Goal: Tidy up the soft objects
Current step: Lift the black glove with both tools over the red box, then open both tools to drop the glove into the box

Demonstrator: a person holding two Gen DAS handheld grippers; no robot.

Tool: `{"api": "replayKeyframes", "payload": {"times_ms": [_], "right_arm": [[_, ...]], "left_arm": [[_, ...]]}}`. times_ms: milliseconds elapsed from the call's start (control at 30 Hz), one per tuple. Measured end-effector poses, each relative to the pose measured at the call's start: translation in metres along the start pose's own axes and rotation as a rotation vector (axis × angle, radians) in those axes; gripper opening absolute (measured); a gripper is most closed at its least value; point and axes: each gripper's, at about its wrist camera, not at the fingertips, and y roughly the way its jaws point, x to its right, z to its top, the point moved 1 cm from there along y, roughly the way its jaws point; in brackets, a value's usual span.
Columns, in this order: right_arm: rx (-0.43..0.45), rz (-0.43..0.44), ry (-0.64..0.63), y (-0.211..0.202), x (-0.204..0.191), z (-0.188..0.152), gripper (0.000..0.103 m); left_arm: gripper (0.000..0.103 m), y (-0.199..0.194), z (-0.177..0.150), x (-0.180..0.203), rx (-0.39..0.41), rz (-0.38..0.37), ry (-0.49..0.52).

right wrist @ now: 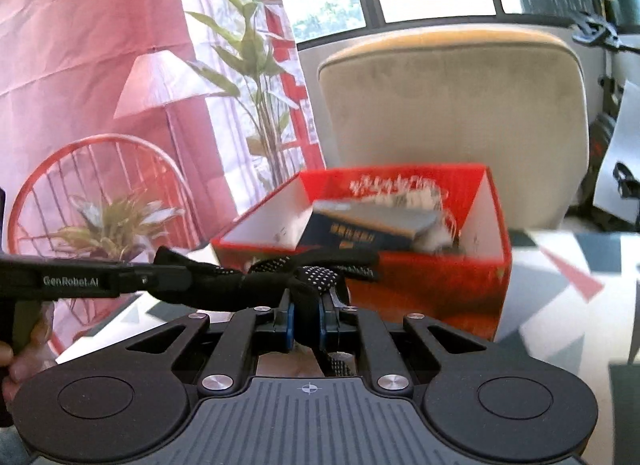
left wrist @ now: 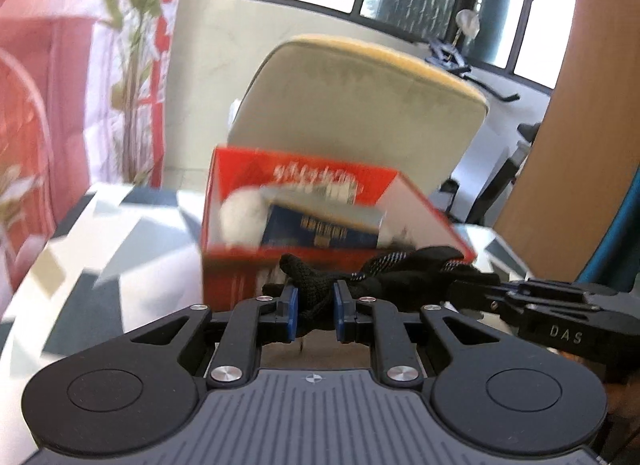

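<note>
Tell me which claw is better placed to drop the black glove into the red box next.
Right, narrowly. Both claws are shut on the black glove, stretched between them. The right claw faces the red box opening almost head-on; from the left claw the box sits slightly left, corner-on.

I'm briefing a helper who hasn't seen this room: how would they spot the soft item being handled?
Find the red box before the beige chair. In front of it, both claws pinch a black knit glove: the only black fabric item, with pale grip dots.
</note>
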Motion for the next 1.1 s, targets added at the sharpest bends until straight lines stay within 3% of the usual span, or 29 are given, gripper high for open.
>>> {"api": "replayKeyframes", "payload": {"times_ms": [167,400,633,867,1100], "right_arm": [[0.021,0.005,0.007,0.015,0.011,0.046,0.01],[-0.112,-0.012,0.041,0.069,0.043,0.083,0.01],[-0.256,-0.062,0.116,0.117,0.079,0.083,0.01],[-0.357,-0.07,0.113,0.153,0.094,0.066,0.01],[-0.483,-0.114,0.134,0.184,0.1,0.054,0.01]], "left_arm": [[0.018,0.027,0.05,0.003,0.022,-0.014,0.003],[0.018,0.104,0.074,-0.002,-0.177,-0.033,0.007],[0.018,0.156,0.072,-0.015,-0.288,0.001,0.041],[0.018,0.173,0.062,-0.029,-0.35,0.019,0.057],[0.018,0.197,0.049,-0.023,-0.456,0.028,0.144]]}}
